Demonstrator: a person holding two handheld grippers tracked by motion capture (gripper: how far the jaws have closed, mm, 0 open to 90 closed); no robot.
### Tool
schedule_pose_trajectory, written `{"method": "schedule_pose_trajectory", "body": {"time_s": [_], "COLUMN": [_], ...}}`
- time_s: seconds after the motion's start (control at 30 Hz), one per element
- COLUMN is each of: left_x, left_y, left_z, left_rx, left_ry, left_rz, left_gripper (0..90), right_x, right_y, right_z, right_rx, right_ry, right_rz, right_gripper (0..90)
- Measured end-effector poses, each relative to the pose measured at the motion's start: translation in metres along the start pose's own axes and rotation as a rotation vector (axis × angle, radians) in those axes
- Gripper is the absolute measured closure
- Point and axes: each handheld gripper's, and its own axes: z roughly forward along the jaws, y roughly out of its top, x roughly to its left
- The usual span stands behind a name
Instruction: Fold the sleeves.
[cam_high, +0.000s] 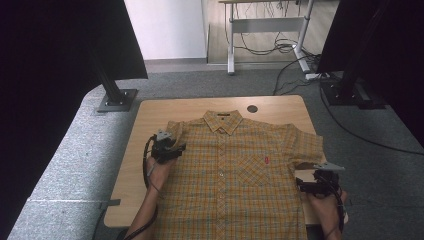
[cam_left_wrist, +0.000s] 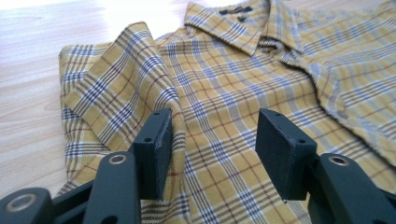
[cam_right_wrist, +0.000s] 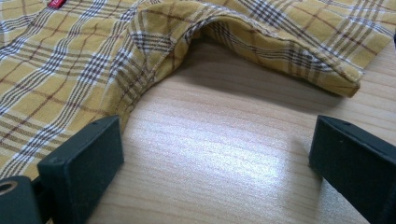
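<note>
A yellow plaid shirt (cam_high: 235, 170) lies flat on the worktop (cam_high: 150, 112). The left gripper (cam_left_wrist: 212, 140) hovers over its folded sleeve (cam_left_wrist: 109, 100), fingers apart and gripping nothing. The right gripper (cam_right_wrist: 215, 158) waits wide open above bare wood.

Dim overhead view, glare on wood, sharp close-ups

Shirt (cam_high: 235, 170): hem cut off by bottom edge, high view. Red chest tag (cam_high: 266, 159): lettering too small to read. Right gripper (cam_right_wrist: 215, 158): right jaw cropped at frame edge.
</note>
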Motion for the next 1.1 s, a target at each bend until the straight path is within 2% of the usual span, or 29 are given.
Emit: {"method": "schedule_pose_trajectory", "body": {"time_s": [0.03, 0.13, 0.17, 0.27, 0.53, 0.73, 0.77, 0.8, 0.83, 0.87, 0.9, 0.93, 0.97, 1.0, 1.1], "left_x": [0.000, -0.002, -0.005, -0.009, -0.011, 0.001, 0.008, 0.008, 0.016, 0.016, 0.025, 0.025, 0.032, 0.032, 0.044], "left_y": [0.001, 0.002, 0.002, 0.002, 0.007, 0.008, 0.007, 0.007, 0.006, 0.006, 0.004, 0.004, 0.002, 0.002, -0.005], "left_z": [-0.001, -0.002, -0.001, 0.000, -0.005, -0.009, -0.009, -0.009, -0.009, -0.009, -0.010, -0.010, -0.012, -0.012, -0.013], "left_rx": [0.001, 0.005, 0.019, 0.027, -0.006, -0.014, -0.021, -0.021, -0.025, -0.025, -0.029, -0.029, -0.028, -0.028, -0.008], "left_ry": [-0.016, -0.018, -0.032, -0.029, -0.046, 0.002, 0.028, 0.028, 0.061, 0.061, 0.090, 0.090, 0.107, 0.107, 0.130], "left_rz": [-0.005, 0.001, 0.010, 0.029, 0.017, 0.000, -0.011, -0.011, -0.021, -0.021, -0.039, -0.039, -0.056, -0.056, -0.078], "left_gripper": [45.6, 45.2, 45.0, 43.9, 41.4, 34.3, 32.2, 30.1, 28.0, 26.2, 24.3, 23.0, 21.9, 21.0, 19.6], "right_x": [0.000, 0.000, 0.000, 0.000, 0.000, 0.000, 0.000, 0.000, 0.000, 0.000, 0.000, 0.000, 0.000, 0.000, 0.000], "right_y": [0.000, 0.000, 0.000, 0.000, 0.000, 0.000, 0.000, 0.000, 0.000, 0.000, 0.000, 0.000, 0.000, 0.000, 0.000], "right_z": [0.000, 0.000, 0.000, 0.000, 0.000, 0.000, 0.000, 0.000, 0.000, 0.000, 0.000, 0.000, 0.000, 0.000, 0.000], "right_rx": [0.000, 0.000, 0.000, 0.000, 0.000, 0.000, 0.000, 0.000, 0.000, 0.000, 0.000, 0.000, 0.000, 0.000, 0.000], "right_ry": [0.000, 0.000, 0.000, 0.000, 0.001, 0.001, 0.001, 0.001, 0.001, 0.001, 0.001, 0.001, 0.001, 0.001, 0.001], "right_rz": [0.000, 0.000, 0.000, 0.000, -0.001, -0.001, -0.001, -0.001, -0.001, -0.001, -0.001, -0.001, -0.001, -0.001, -0.001], "right_gripper": [2.4, 2.4, 2.4, 2.4, 2.4, 2.4, 2.4, 2.4, 2.4, 2.4, 2.4, 2.4, 2.4, 2.4, 2.4]}}
